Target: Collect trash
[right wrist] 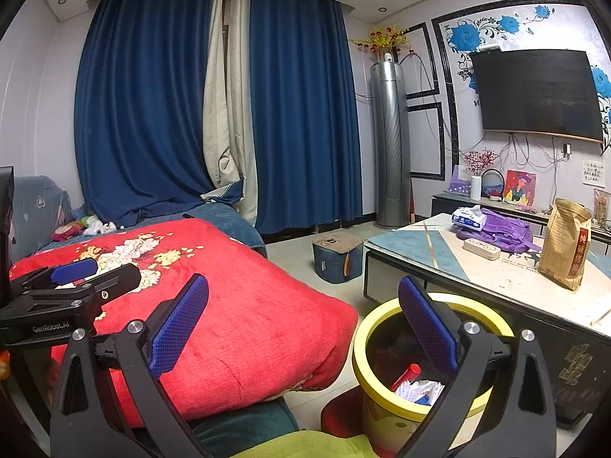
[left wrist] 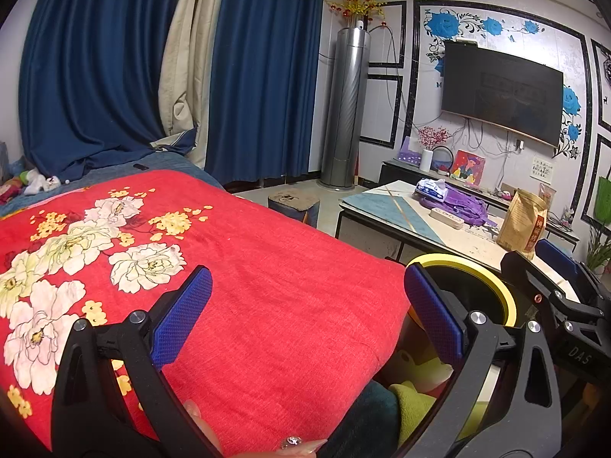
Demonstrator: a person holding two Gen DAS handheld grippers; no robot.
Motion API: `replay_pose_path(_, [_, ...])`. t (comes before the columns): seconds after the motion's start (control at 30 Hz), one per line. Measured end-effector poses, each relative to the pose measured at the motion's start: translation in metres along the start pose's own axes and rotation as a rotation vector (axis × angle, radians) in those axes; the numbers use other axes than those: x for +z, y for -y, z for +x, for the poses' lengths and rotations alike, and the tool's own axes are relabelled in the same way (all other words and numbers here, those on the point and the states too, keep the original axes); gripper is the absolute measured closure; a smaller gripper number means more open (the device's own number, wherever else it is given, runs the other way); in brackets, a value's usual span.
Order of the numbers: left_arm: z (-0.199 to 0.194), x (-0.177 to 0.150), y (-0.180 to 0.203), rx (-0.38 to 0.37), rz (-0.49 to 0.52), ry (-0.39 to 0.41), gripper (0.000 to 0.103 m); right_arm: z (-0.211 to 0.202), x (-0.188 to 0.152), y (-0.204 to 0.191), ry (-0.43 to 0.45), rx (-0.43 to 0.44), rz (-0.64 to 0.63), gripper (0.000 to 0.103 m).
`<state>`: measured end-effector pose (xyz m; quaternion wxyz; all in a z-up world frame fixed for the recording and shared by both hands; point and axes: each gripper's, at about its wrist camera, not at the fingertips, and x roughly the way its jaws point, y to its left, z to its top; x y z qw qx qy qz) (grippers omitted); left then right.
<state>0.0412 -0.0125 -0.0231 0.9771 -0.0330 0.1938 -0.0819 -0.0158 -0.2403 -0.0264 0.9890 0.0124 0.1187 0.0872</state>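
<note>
trash [right wrist: 414, 383], a red tube and crumpled white wrappers, lies inside the yellow-rimmed bin [right wrist: 372, 328] at the lower right of the right wrist view, where the right gripper [right wrist: 303, 324] hangs spread and empty between the red floral blanket [right wrist: 252, 328] and the bin. in the left wrist view the left gripper [left wrist: 307, 315] is likewise spread with nothing between its blue pads [left wrist: 183, 316], over the blanket [left wrist: 267, 267], with the bin's yellow rim [left wrist: 458, 259] at lower right and the right gripper [left wrist: 546, 263] beside it.

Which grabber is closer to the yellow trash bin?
Right. The right gripper hangs open with one finger over the yellow bin; the left gripper, also open, sits over the red blanket beside it.
</note>
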Motion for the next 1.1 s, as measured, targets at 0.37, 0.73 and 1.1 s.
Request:
replay_pose_path(0.37, [0.001, 0.001, -0.001, 0.007, 0.001, 0.003, 0.011, 0.001, 0.0, -0.001, -0.003, 0.003, -0.001, 0.006])
replay_pose_path(0.73, [0.008, 0.001, 0.001, 0.055, 0.007, -0.021, 0.011, 0.007, 0.006, -0.001, 0.015, -0.027, 0.004, 0.006])
replay_pose_path(1.1, [-0.033, 0.017, -0.226, 0.602, -0.383, -0.127, 0.011, 0.125, 0.04, -0.199, -0.335, 0.488, -0.114, 0.006])
